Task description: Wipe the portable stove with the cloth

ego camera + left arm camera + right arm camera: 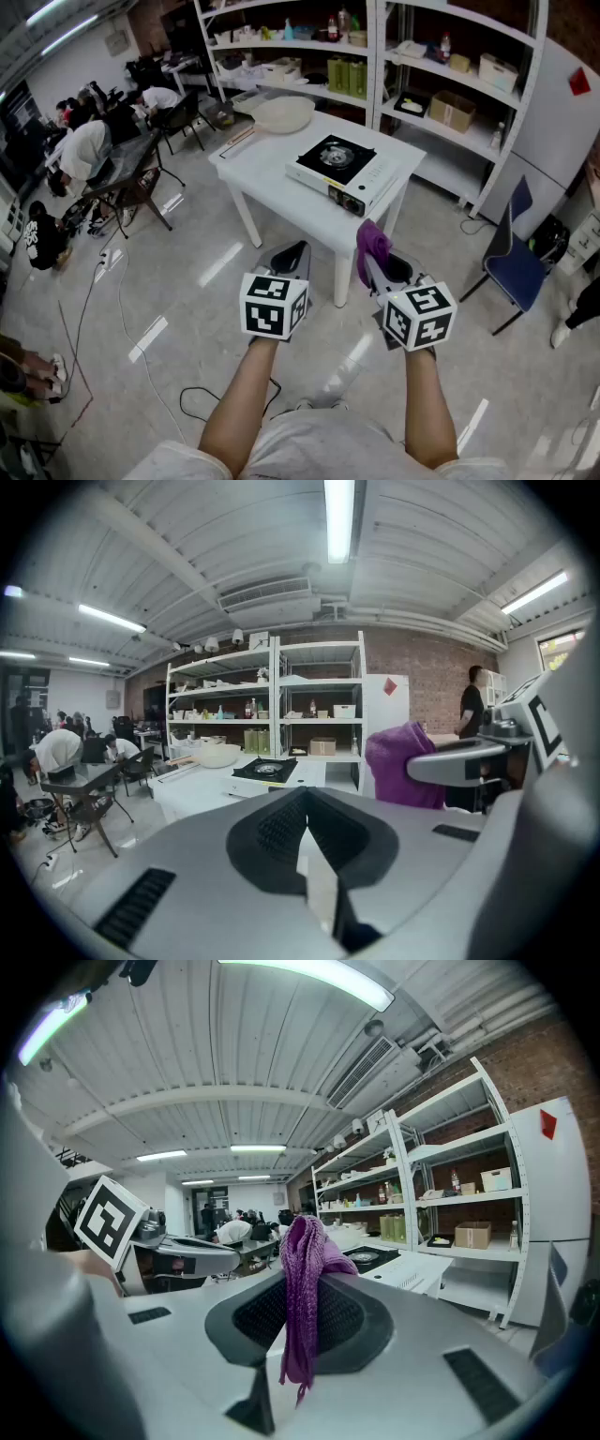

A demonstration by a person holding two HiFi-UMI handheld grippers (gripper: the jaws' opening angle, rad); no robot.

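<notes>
A white portable stove (341, 171) with a black burner top lies on a white table (281, 187), ahead of me and out of reach. My right gripper (373, 251) is shut on a purple cloth (371, 246) that stands up from its jaws and hangs a little below them (302, 1309). My left gripper (289, 255) is shut with nothing between its jaws (302, 829). Both are held side by side over the floor, short of the table's near corner. The stove (265, 770) and the cloth (405, 764) also show in the left gripper view.
A pale bowl (281, 114) and a flat board sit at the table's far end. White shelving (375, 56) with boxes and bottles stands behind. A blue chair (514, 258) is at right. People sit at dark desks (122, 169) at left. A cable runs across the floor (112, 291).
</notes>
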